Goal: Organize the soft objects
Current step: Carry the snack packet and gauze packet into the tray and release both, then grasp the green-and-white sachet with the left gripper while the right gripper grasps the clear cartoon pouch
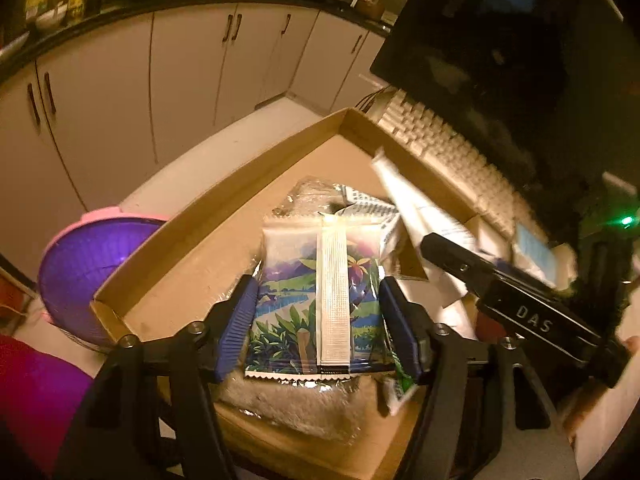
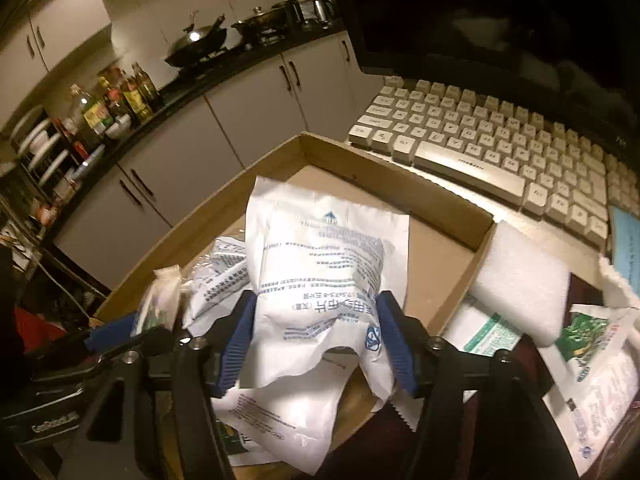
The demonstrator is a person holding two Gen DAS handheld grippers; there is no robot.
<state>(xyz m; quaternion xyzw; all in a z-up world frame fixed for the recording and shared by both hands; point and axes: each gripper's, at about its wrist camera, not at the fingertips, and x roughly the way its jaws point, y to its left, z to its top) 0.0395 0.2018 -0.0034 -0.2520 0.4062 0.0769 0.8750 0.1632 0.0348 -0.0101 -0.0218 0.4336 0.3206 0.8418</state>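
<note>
A shallow cardboard box point(image 1: 208, 216) lies on the table and holds several soft packets. My left gripper point(image 1: 316, 308) is closed on a colourful landscape-print pouch point(image 1: 312, 300) with a white seam, held over the box above a fluffy grey wrapped item point(image 1: 296, 404). My right gripper point(image 2: 316, 336) is shut on a white pouch with blue print point(image 2: 324, 280), held over the box point(image 2: 400, 188). That pouch also shows in the left wrist view point(image 1: 412, 200), with the right gripper's black body beside it. More white printed packets point(image 2: 224, 276) lie in the box.
A white keyboard point(image 2: 500, 148) and a dark monitor point(image 2: 480, 12) stand behind the box. A white foam block point(image 2: 520, 276) and more packets point(image 2: 600, 364) lie right of the box. A purple bowl with a pink rim point(image 1: 88, 264) sits at its left. Kitchen cabinets lie beyond.
</note>
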